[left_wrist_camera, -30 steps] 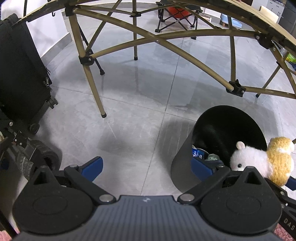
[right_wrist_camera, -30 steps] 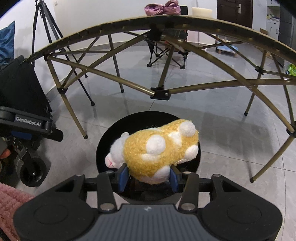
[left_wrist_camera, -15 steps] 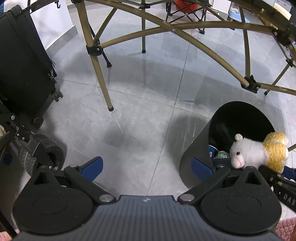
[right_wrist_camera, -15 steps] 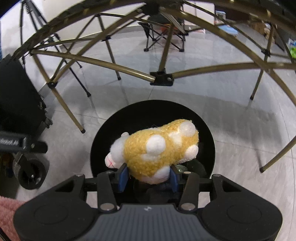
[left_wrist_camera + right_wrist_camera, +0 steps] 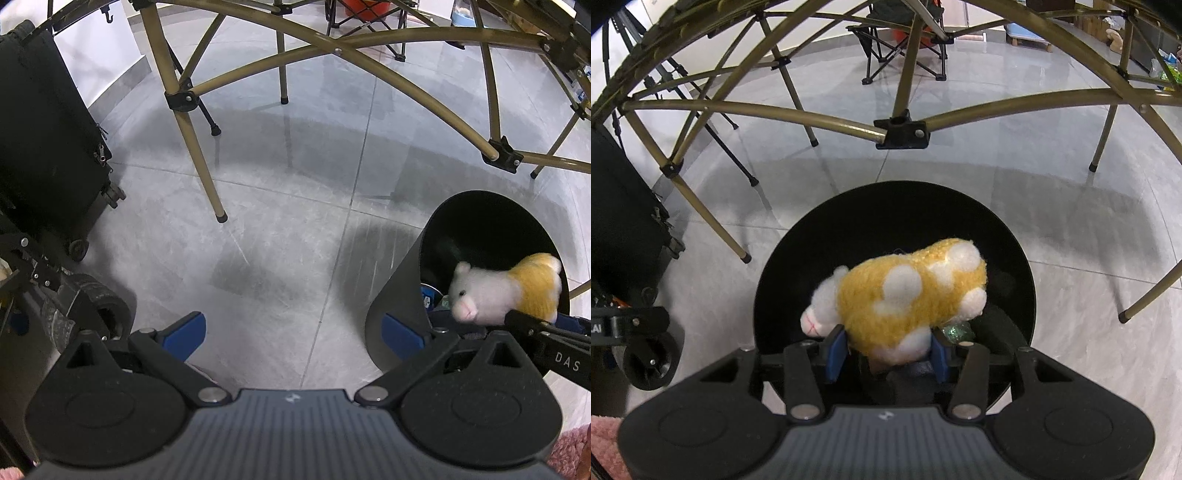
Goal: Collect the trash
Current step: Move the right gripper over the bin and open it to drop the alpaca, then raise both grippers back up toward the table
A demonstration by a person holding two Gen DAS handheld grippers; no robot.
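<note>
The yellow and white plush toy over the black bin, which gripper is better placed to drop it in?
Right. The right gripper already holds the yellow and white plush toy directly above the round black bin. The left gripper is open, empty, beside the bin.

A plush toy (image 5: 908, 299) sits between the pads of the right gripper (image 5: 888, 349), directly over the open mouth of a bin (image 5: 1015, 258) standing on the floor (image 5: 1089, 229). Table legs (image 5: 713, 221) stand at 10 o'clock from the bin, a folding chair (image 5: 897, 44) well behind at 12. In the left wrist view, the left gripper (image 5: 291, 328) hangs over bare floor, bin at 3 o'clock, a suitcase (image 5: 44, 147) at 9, more litter (image 5: 430, 295) inside the bin beneath the toy.
</note>
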